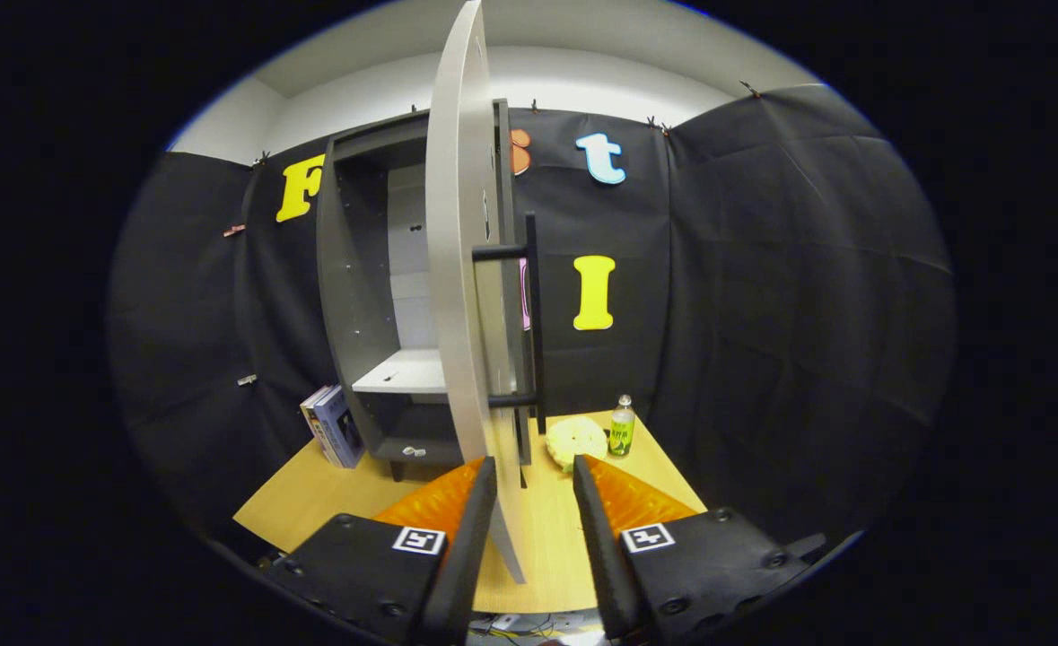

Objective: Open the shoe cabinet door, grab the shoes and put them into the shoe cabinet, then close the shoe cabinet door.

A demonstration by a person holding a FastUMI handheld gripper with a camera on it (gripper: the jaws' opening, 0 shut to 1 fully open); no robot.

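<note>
At the lower left of the frame, books (333,425) lean on the worktop (313,502) beside the shoe cabinet (349,305), whose interior stands exposed with a pale shelf (401,372) inside. The cabinet door (455,269) is swung open, edge-on at centre, its dark bar handle (533,314) facing right. The gripper (534,475) below has its fingers parted, the door's lower edge between them, untouched. Right of that sit a yellowish round object (575,440) and a bottle (621,427).
</note>
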